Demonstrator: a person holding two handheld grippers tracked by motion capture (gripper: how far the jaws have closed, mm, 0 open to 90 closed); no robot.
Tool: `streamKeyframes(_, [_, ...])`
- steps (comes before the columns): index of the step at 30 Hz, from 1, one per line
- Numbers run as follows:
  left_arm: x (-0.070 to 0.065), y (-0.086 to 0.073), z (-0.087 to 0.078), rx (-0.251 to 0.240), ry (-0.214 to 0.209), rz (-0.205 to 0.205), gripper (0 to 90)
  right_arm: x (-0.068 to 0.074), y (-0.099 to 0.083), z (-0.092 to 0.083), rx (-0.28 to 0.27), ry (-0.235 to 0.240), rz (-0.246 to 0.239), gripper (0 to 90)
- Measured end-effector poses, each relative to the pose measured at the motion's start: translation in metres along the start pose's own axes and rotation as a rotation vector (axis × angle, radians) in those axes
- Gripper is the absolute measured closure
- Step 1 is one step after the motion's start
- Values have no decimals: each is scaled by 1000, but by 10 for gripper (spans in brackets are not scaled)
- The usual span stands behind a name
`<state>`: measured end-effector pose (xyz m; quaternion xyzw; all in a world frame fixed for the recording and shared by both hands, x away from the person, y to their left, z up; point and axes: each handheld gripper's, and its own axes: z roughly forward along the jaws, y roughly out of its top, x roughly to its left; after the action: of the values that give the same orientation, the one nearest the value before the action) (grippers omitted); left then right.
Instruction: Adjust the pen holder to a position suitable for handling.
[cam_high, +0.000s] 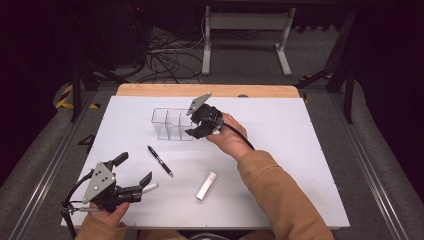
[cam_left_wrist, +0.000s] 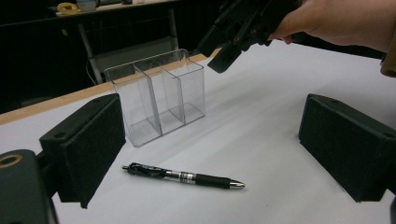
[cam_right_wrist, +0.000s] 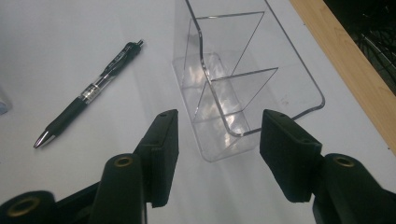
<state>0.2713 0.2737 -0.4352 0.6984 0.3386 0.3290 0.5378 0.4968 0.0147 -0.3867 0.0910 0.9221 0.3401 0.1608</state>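
A clear plastic organiser with three compartments stands empty near the table's far middle. My right gripper hovers at its right end, open. In the right gripper view the jaws stand either side of the organiser's near end, and I see no pad pressing on it. A black pen lies on the white mat in front of the organiser. My left gripper rests open at the near left, empty. In its own view the pen lies between and beyond its wide jaws.
A white tube lies near the front middle. A second white cylinder lies beside my left gripper. The white mat covers the table, with a wooden edge at the far side. Cables and a desk frame lie on the floor beyond.
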Motion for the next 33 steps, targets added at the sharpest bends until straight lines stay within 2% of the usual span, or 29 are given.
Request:
streamKeyframes(7, [1, 0, 0, -1, -1, -6, 79, -4, 5, 13, 15, 0, -10, 490])
streamKeyframes(13, [2, -1, 1, 2, 2, 2, 79, -6, 9, 23, 20, 10, 10, 491])
streamKeyframes(17, [2, -1, 0, 1, 3, 0, 79, -4, 12, 32, 46, 4, -17, 511])
streamKeyframes(22, [2, -2, 1, 5, 3, 3, 79, -3, 12, 40, 50, 2, -16, 520])
streamKeyframes(27, [2, -2, 1, 5, 2, 0, 79, 0, 14, 50, 82, 9, -38, 529])
streamKeyframes(33, [2, -3, 1, 5, 1, -2, 79, 4, 15, 58, 120, 13, -43, 554])
